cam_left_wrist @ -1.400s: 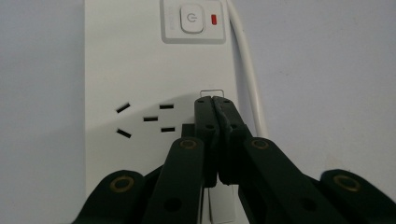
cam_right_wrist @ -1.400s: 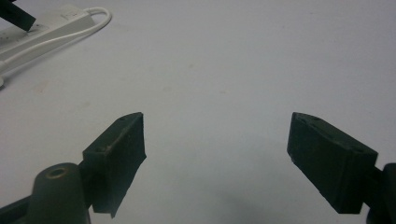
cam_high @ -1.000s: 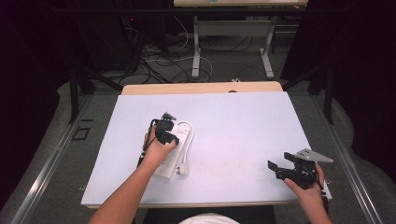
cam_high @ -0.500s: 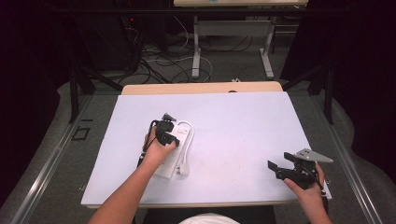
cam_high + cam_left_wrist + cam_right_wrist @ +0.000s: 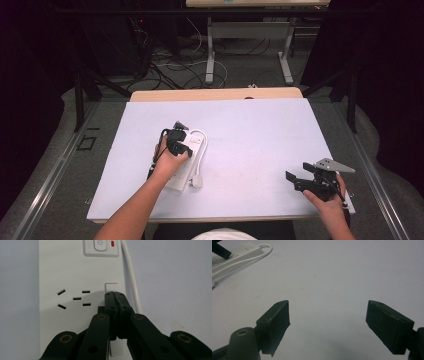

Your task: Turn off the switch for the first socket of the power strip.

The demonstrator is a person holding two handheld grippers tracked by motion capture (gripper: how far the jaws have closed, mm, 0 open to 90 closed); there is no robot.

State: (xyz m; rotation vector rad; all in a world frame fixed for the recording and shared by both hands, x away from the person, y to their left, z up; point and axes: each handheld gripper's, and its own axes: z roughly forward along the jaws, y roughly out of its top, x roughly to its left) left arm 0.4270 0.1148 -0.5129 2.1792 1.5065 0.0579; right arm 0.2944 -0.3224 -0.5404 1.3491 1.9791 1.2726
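The left tool (image 5: 114, 293), jaws together, points down onto the power strip (image 5: 75, 272); the right tool (image 5: 327, 322) rests on the surface (image 5: 250, 130), jaws apart.

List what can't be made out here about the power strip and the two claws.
- Power strip: its near end is cut off by the bottom edge of the left gripper view and covered by the shut left claw; in the high view the hand hides its middle.
- Whether the left claw's tips press the strip's white tab: too close to tell.
- Right claw: open over bare table.
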